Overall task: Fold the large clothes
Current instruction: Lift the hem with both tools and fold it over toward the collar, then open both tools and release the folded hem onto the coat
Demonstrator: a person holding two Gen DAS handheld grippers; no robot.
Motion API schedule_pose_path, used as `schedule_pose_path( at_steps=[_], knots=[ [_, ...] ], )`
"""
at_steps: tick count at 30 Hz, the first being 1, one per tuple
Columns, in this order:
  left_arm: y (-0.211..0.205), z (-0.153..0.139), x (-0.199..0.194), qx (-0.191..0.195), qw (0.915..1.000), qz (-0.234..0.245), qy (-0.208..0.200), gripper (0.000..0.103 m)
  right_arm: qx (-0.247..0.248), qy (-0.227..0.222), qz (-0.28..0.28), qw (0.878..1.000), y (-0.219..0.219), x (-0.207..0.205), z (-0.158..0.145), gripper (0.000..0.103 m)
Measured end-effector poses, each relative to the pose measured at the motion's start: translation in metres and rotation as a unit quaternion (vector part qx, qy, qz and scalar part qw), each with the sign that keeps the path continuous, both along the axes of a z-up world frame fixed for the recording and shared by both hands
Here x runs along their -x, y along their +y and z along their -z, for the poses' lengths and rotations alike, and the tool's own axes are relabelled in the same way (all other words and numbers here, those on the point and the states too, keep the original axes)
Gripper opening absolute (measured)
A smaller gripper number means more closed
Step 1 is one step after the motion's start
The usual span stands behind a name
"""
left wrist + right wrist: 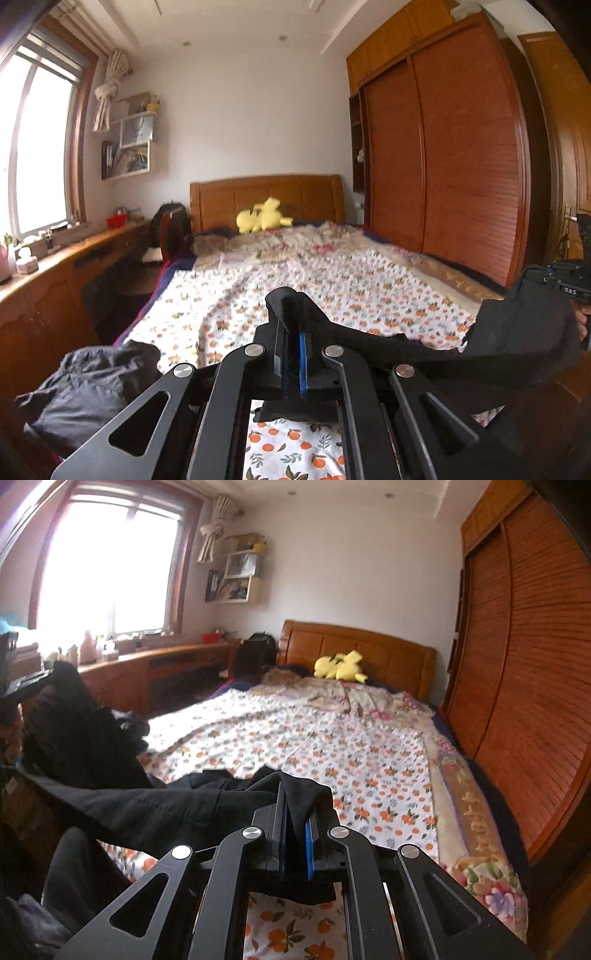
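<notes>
Partly hidden, both grippers' jaws tight on black garment [424, 354], its lower hem out of frame.

Right hand-held gripper [293, 823] clamps black garment [155, 808] above bed [369, 746].

Partly legible white "DAS" on the right gripper [570, 291]

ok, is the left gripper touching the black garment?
Touching. Left wrist view: left gripper is shut on the black garment, cloth pinched between its pads.
</notes>
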State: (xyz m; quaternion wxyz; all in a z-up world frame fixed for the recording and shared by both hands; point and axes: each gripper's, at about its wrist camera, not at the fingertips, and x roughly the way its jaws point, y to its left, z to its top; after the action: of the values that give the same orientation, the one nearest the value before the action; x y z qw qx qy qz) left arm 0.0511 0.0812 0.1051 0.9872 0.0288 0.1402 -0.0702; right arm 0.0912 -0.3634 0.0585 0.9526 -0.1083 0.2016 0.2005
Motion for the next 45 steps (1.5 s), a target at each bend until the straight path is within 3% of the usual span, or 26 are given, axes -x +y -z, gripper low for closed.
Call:
schedule_pose_path(
  at_steps=[6, 10, 24, 29, 34, 36, 37, 38, 39, 40, 41, 42, 45],
  knots=[
    [0.009, 0.059, -0.073, -0.003, 0.9977, -0.015, 0.066, 0.005, 0.016, 0.043, -0.007, 0.999, 0.018, -0.057, 0.057, 0.007],
    [0.017, 0.085, -0.12, -0.007, 0.9957, -0.03, 0.088, 0.005, 0.013, 0.059, 0.006, 0.998, 0.025, -0.111, 0.086, 0.007],
    [0.038, 0.083, -0.268, -0.017, 0.9938, -0.077, 0.079, 0.005, -0.018, 0.057, 0.093, 0.994, 0.032, -0.298, 0.095, 0.007],
    [0.039, 0.101, -0.308, -0.017, 0.9922, -0.072, 0.101, 0.005, -0.028, 0.087, 0.109, 0.99, 0.033, -0.339, 0.121, 0.007],
    [0.036, 0.124, -0.321, -0.017, 0.9911, -0.065, 0.115, 0.006, -0.014, 0.095, 0.108, 0.99, 0.041, -0.348, 0.144, 0.008],
    [0.036, 0.133, -0.323, -0.014, 0.9906, -0.06, 0.122, 0.01, -0.018, 0.102, 0.109, 0.989, 0.043, -0.35, 0.15, 0.008],
    [0.035, 0.137, -0.324, -0.012, 0.9902, -0.054, 0.128, 0.022, -0.023, 0.108, 0.108, 0.988, 0.042, -0.351, 0.153, 0.009],
    [0.033, 0.144, -0.326, -0.015, 0.9886, -0.055, 0.14, 0.046, -0.028, 0.115, 0.106, 0.987, 0.042, -0.352, 0.154, 0.017],
    [0.032, 0.147, -0.324, -0.019, 0.9884, -0.058, 0.139, 0.059, -0.032, 0.121, 0.104, 0.987, 0.042, -0.352, 0.155, 0.022],
    [0.031, 0.149, -0.322, -0.021, 0.9891, -0.056, 0.135, 0.075, -0.032, 0.119, 0.107, 0.987, 0.043, -0.351, 0.155, 0.036],
    [0.029, 0.153, -0.318, -0.024, 0.9897, -0.05, 0.132, 0.077, -0.028, 0.108, 0.121, 0.986, 0.042, -0.349, 0.153, 0.062],
    [0.027, 0.155, -0.316, -0.026, 0.9895, -0.047, 0.134, 0.077, -0.026, 0.09, 0.136, 0.986, 0.042, -0.345, 0.149, 0.072],
    [0.021, 0.164, -0.307, -0.022, 0.989, -0.038, 0.141, 0.081, -0.037, 0.085, 0.131, 0.987, 0.039, -0.34, 0.141, 0.076]
  ],
)
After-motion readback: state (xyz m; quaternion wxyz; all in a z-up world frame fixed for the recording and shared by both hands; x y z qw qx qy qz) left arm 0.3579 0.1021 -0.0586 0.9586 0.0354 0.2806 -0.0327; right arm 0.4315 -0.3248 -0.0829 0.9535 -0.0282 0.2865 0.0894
